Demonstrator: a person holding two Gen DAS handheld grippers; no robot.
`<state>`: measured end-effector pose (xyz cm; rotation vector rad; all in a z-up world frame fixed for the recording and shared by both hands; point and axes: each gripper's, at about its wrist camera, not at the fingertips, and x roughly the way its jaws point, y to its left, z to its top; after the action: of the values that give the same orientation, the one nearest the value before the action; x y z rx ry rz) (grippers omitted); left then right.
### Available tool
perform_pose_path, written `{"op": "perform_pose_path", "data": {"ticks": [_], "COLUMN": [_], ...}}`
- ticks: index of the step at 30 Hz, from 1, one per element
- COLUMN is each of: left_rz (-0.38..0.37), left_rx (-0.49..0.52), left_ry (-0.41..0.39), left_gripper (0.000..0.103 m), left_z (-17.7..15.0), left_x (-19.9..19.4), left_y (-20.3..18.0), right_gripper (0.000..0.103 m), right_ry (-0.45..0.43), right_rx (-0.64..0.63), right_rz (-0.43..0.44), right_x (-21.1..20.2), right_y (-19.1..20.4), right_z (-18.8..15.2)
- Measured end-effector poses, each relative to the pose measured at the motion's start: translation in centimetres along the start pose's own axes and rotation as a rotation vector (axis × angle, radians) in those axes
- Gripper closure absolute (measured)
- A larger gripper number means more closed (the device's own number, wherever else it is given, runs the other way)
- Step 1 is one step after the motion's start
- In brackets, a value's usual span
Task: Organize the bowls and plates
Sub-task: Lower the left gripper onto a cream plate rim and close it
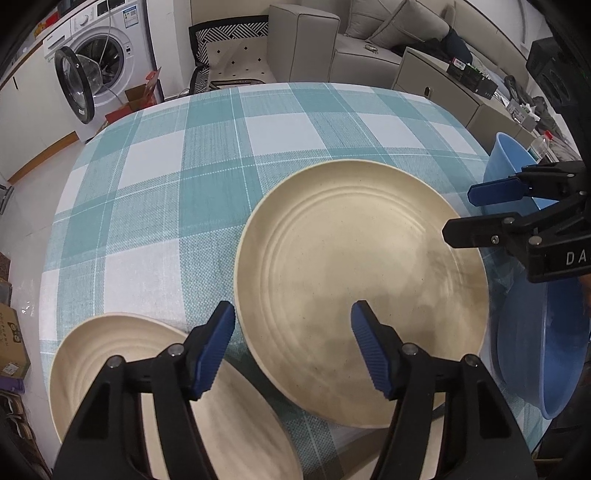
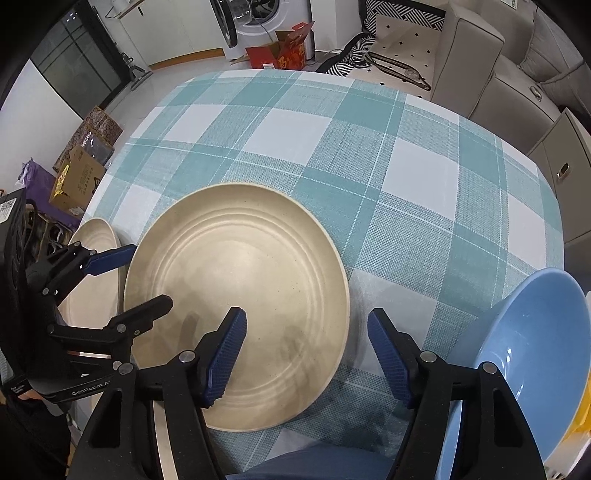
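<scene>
A large cream plate (image 1: 362, 288) lies flat on the checked tablecloth; it also shows in the right wrist view (image 2: 236, 291). A second cream plate (image 1: 110, 354) lies to its left, near the table's front left edge, and shows in the right wrist view (image 2: 92, 280). A blue bowl (image 2: 524, 354) stands at the right; blue bowls (image 1: 543, 354) also show in the left wrist view. My left gripper (image 1: 293, 334) is open and empty over the large plate's left rim. My right gripper (image 2: 306, 341) is open and empty over its right rim.
The table (image 1: 207, 155) has a teal and white checked cloth. Beyond it stand a washing machine (image 1: 96, 62) with its door open, a sofa (image 1: 369, 33) and a low cabinet (image 1: 436, 81). Cardboard boxes (image 2: 77, 177) lie on the floor at the left.
</scene>
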<state>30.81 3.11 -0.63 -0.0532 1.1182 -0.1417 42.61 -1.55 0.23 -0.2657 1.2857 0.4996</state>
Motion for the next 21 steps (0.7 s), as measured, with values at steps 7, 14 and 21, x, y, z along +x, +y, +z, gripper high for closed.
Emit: {"op": "perform_pose_path", "data": {"ticks": [7,14,21], "left_rz": [-0.007,-0.006,-0.009], "left_rx": [-0.004,-0.001,-0.007], "left_ry": [0.014,0.015,0.01], "left_gripper": [0.038,0.038,0.038], "left_z": [-0.4,-0.6,-0.6], "left_x": [-0.1,-0.4,-0.5], "left_y": [-0.1,-0.4,-0.3], "right_gripper": [0.037,0.037,0.041], "right_ry": [0.062,0.114,0.128], "right_rx": [-0.027,-0.061,-0.074], "right_rz": [-0.027,-0.067,-0.081], "right_x": [0.7,1.9,2.6], "right_y": [0.6,1.1,1.7], "right_z": [0.1,1.3,1.7]}}
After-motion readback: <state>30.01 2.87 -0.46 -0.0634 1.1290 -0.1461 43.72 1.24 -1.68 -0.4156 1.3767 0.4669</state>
